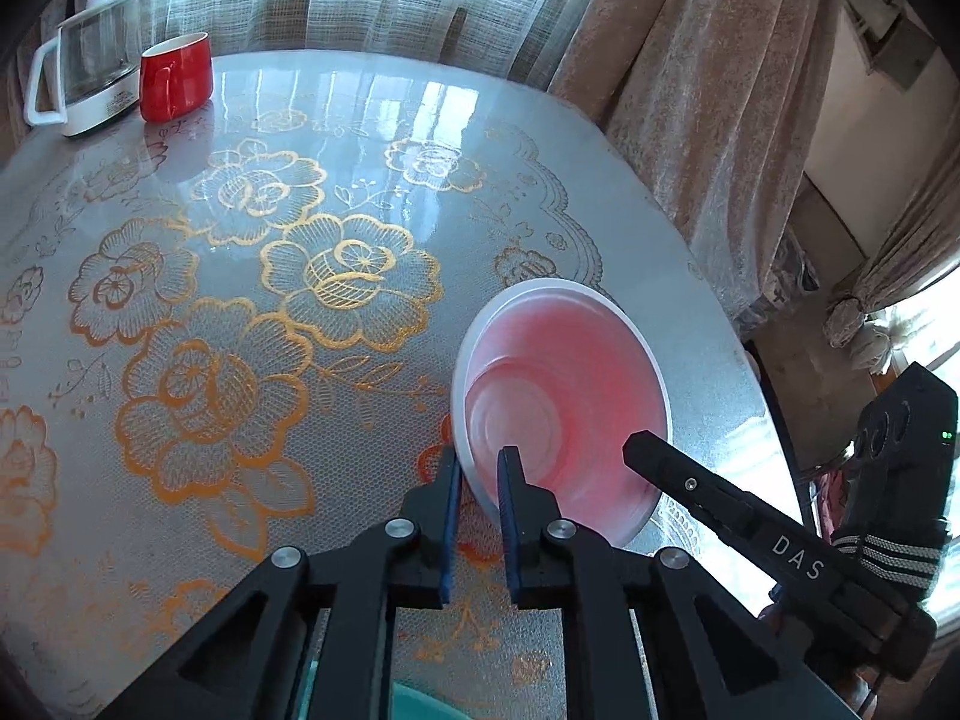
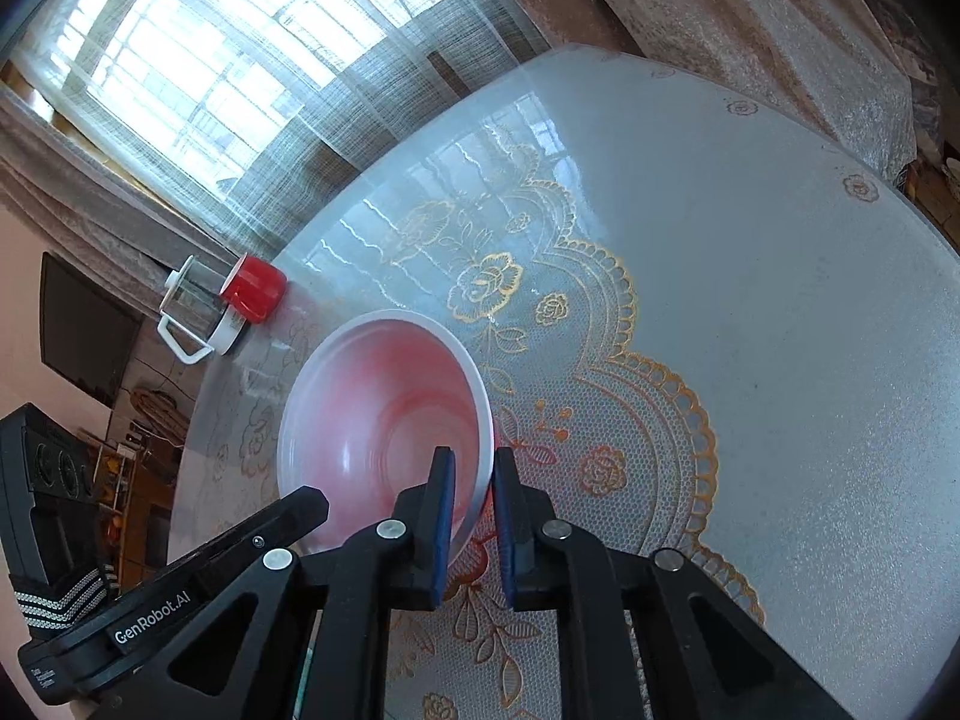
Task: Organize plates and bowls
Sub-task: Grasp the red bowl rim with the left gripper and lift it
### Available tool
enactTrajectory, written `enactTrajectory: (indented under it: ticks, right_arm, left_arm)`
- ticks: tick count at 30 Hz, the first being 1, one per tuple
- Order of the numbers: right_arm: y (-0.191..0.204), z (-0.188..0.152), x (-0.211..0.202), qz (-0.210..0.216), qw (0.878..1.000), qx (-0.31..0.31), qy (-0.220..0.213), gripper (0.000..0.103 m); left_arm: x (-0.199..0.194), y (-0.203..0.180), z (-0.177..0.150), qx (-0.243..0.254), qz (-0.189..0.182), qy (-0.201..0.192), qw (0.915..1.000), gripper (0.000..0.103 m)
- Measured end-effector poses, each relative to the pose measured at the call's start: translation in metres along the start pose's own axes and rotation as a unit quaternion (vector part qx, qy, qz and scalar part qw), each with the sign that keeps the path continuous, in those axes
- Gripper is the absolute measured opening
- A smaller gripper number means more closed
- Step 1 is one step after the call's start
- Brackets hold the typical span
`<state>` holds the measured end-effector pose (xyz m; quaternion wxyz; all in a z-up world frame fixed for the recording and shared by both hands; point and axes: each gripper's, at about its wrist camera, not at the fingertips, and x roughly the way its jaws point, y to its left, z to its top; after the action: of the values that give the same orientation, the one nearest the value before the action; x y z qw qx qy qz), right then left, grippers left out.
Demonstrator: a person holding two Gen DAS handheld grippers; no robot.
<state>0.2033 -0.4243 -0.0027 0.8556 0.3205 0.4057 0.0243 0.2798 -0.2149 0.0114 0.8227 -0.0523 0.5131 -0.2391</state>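
Observation:
A bowl point(image 1: 564, 396), white outside and pink inside, is near the right edge of the round table point(image 1: 252, 252). My left gripper point(image 1: 480, 459) is shut on its near-left rim, one blue pad inside and one outside. In the right wrist view the same bowl point(image 2: 384, 396) has my right gripper point(image 2: 474, 459) shut on its right rim in the same way. Each view also shows the other gripper's black finger point(image 1: 666, 465) at the opposite side of the bowl. Whether the bowl rests on the table or hangs just above it I cannot tell.
A red mug point(image 1: 177, 84) and a glass kettle point(image 1: 90, 66) with a white handle stand at the far left of the table by the window curtain. The table's floral cover point(image 2: 600, 420) is bare to the right of the bowl. Something teal point(image 1: 420, 702) shows under the left gripper.

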Motion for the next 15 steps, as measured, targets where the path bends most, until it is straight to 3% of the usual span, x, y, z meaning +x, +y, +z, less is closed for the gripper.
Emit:
enactTrajectory:
  ticks: [8, 15]
  right_arm:
    - [0.023, -0.024, 0.001, 0.030, 0.999, -0.019, 0.033, 0.015]
    - [0.036, -0.034, 0.012, 0.029, 0.998, -0.026, 0.050, 0.019]
  left_arm:
    - [-0.019, 0.030, -0.022, -0.028, 0.015, 0.017, 0.9993, 0.012]
    - [-0.025, 0.048, -0.031, -0.050, 0.016, 0.016, 0.9985, 0.015]
